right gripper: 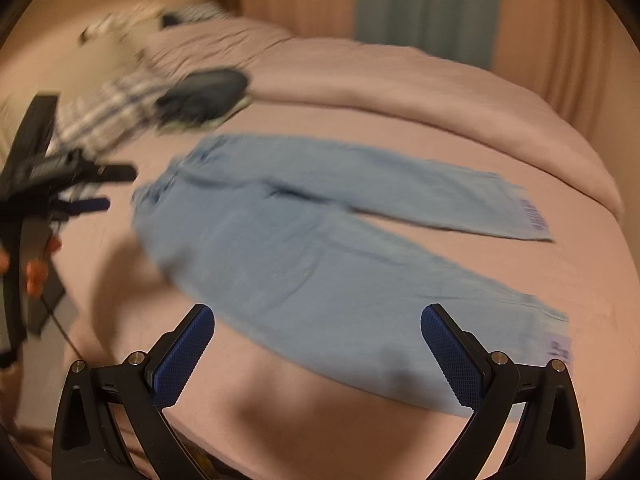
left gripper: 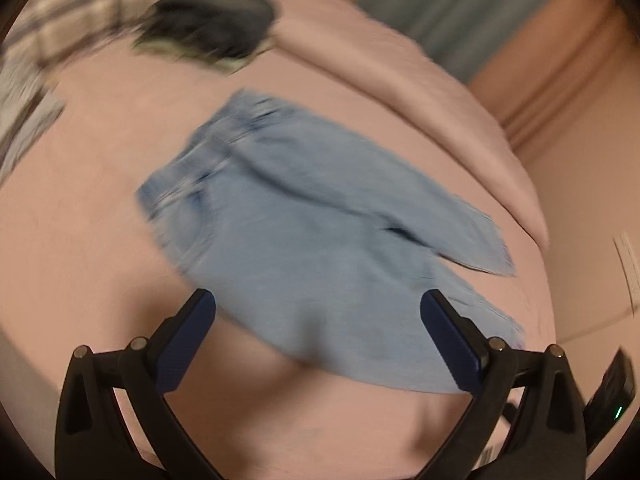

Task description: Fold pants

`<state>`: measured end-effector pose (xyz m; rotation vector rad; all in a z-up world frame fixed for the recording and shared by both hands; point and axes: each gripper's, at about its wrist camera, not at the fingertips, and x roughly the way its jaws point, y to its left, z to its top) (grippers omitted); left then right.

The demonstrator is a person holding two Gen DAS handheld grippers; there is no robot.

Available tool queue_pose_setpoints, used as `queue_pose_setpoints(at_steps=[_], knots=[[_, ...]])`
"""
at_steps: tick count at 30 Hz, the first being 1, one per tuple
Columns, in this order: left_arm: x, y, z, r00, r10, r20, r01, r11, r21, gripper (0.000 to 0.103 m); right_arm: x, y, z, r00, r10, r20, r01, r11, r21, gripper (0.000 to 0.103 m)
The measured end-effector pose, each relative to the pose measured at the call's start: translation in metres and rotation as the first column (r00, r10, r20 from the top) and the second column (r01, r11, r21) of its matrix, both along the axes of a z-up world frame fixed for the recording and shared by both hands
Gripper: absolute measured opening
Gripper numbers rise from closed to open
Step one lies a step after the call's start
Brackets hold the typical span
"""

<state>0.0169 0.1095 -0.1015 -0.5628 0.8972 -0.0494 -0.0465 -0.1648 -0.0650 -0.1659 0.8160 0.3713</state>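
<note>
Light blue pants (left gripper: 304, 224) (right gripper: 320, 248) lie flat on a pink bed (left gripper: 80, 248) (right gripper: 440, 92), waist at the left, both legs spread to the right. My left gripper (left gripper: 318, 300) hovers open over the near leg with nothing between its fingers. The right gripper (right gripper: 318, 316) is likewise open above the near leg, holding nothing. In the right wrist view the left gripper (right gripper: 96, 188) shows at the left edge, held by a hand (right gripper: 36, 268). Both views are blurred by motion.
A dark rounded object (left gripper: 212, 24) (right gripper: 204, 94) lies on the bed beyond the waist. Plaid cloth (left gripper: 60, 28) (right gripper: 104, 116) sits at the far left. A folded pink duvet (right gripper: 420, 80) runs along the far side. Curtains (right gripper: 424, 4) hang behind.
</note>
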Motion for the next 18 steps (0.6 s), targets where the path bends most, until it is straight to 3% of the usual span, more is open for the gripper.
queue_pose_setpoints(at_steps=[4,8,13,15,18], knots=[[-0.005,0.033,-0.034,0.997,0.068,-0.037,-0.071,0.994,-0.087,0.101,-0.009,0.046,-0.037,0.988,0.150,0.035,-0.146,0.985,-0.097,0.102],[0.001,0.048,-0.056,0.996,0.088,-0.034,-0.093,0.976,-0.198,0.099,-0.024,0.085,-0.061,0.950,0.297,0.101,-0.270,0.938,-0.216,0.088],[0.014,0.049,-0.068,0.993,0.102,-0.054,-0.113,0.955,-0.273,0.097,-0.021,0.114,-0.086,0.919,0.368,0.143,-0.299,0.885,-0.356,0.071],[0.017,0.053,-0.073,0.992,0.117,-0.046,-0.125,0.951,-0.282,0.097,-0.019,0.118,-0.088,0.914,0.371,0.165,-0.293,0.883,-0.366,0.069],[0.018,0.062,-0.074,0.986,0.160,-0.052,-0.168,0.933,-0.319,0.093,-0.012,0.122,-0.090,0.912,0.370,0.177,-0.293,0.890,-0.349,0.055]])
